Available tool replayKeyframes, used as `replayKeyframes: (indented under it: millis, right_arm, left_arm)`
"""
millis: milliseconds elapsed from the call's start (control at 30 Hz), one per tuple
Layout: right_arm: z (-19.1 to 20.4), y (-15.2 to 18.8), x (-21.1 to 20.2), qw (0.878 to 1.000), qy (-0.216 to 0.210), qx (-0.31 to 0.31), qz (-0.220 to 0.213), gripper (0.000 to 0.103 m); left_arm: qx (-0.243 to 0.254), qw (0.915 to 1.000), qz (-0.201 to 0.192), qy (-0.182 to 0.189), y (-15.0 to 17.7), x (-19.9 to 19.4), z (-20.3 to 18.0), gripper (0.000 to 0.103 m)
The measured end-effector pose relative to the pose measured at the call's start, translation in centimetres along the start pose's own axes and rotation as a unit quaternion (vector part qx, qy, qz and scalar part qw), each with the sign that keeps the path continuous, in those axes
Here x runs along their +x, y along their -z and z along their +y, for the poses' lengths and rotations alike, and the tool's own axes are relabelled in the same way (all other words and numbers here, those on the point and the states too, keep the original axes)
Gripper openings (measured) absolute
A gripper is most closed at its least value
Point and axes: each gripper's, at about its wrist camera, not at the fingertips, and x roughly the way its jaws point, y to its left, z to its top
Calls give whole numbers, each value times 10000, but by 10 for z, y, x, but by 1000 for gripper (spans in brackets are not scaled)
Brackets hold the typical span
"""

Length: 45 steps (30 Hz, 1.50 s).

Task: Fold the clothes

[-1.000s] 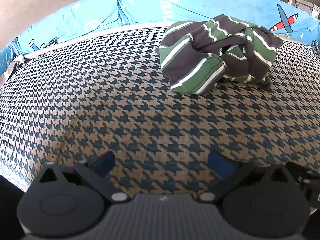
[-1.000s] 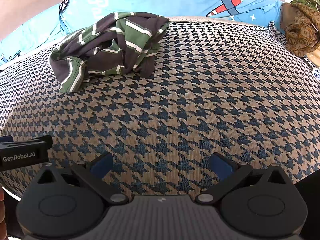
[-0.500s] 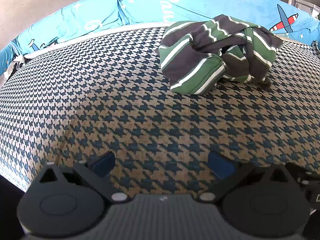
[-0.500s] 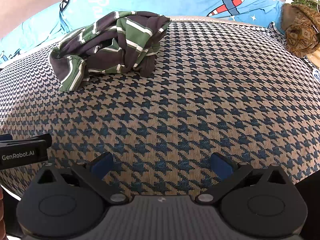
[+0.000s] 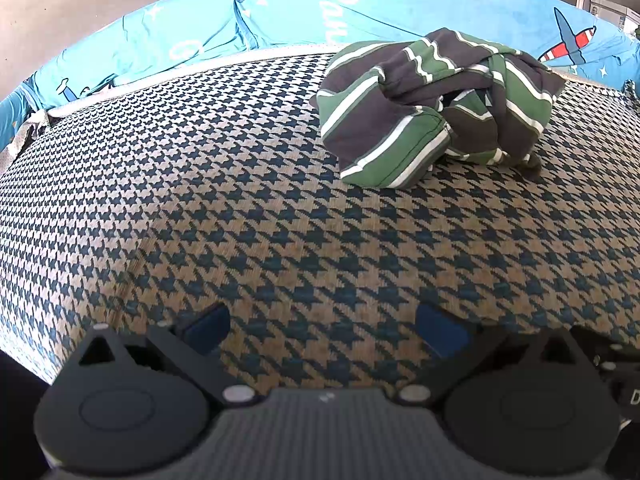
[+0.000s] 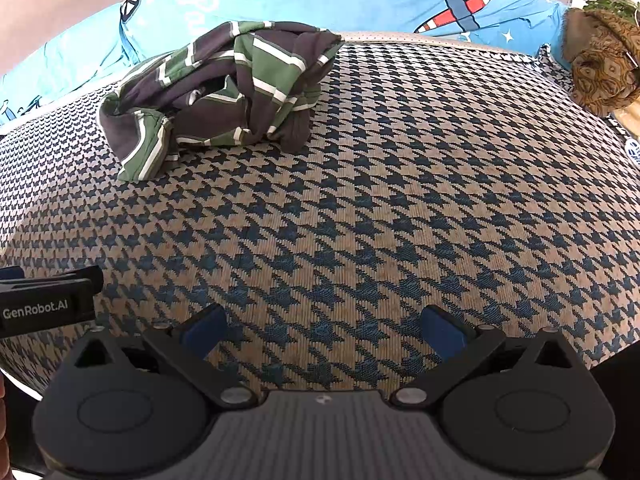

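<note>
Now, striped shirt (image 5: 432,108): crumpled heap at one o'clock on the houndstooth mattress (image 5: 240,200).
Left gripper (image 5: 322,328): fingers apart, empty.
Right gripper (image 6: 322,328): fingers apart, empty.

We cannot see inside the bunched striped garment (image 5: 432,108); its folds hide its shape and underside. The brown patterned bundle (image 6: 600,64) is cut by the right wrist view's edge. Lettering on the blue sheet (image 5: 332,4) stays partly covered.

Green, grey and white striped garment (image 5: 432,108) on a tan-and-navy houndstooth cover (image 5: 240,200); blue-padded tongs (image 5: 324,330).
</note>
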Motion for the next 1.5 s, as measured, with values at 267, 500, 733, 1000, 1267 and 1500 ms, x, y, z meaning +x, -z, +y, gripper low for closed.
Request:
replayKeyframes:
  millis: [267, 500, 733, 1000, 1267, 1500]
  right_arm:
    - [0, 0, 0, 10000, 3, -14, 5, 103]
    - [0, 0, 1, 10000, 5, -28, 9, 103]
    - [0, 0, 1, 10000, 8, -38, 10, 103]
    - [0, 1, 1, 10000, 13, -65, 13, 103]
    - [-1, 1, 1, 10000, 10, -93, 19, 103]
    - [-1, 1, 1, 9999, 11, -101, 15, 103]
  left_arm:
    - [11, 10000, 7, 9, -1, 1, -1, 103]
    - [19, 10000, 17, 16, -1, 2, -1, 103]
    - [23, 10000, 35, 28, -2, 3, -2, 103]
    - [21, 10000, 39, 30, -2, 4, -2, 103]
    - [31, 10000, 37, 39, -2, 3, -2, 103]
    - [32, 10000, 35, 37, -2, 4, -2, 103]
